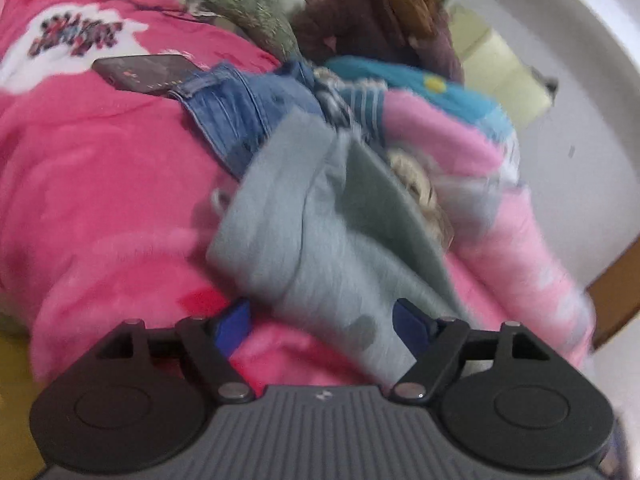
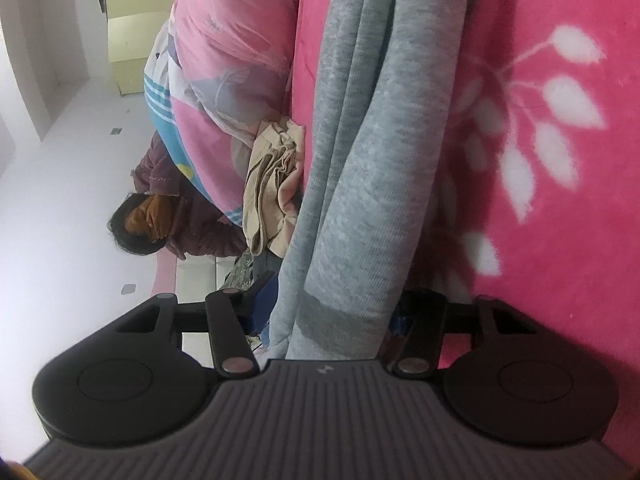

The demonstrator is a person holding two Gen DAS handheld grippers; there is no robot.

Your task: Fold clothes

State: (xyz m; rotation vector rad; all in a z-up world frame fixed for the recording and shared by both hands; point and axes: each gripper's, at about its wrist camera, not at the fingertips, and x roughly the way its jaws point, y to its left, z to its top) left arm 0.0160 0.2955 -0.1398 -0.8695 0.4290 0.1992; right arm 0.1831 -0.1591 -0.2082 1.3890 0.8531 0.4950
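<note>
Grey garment [image 2: 360, 160] hangs soft and limp, right gripper [image 2: 332, 316] fingers clamped on its hem; left gripper [image 1: 320, 320] fingers apart.

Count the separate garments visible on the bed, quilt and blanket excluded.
3. Grey garment lies between the left gripper fingers, denim piece beyond it by a dark device, beige garment against the quilt. More may be buried.

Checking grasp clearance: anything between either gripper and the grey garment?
Nothing visible. The grey garment already lies between the left gripper's open fingers, and its hem sits between the right gripper's fingers. The jeans and phone lie beyond it, clear.
</note>
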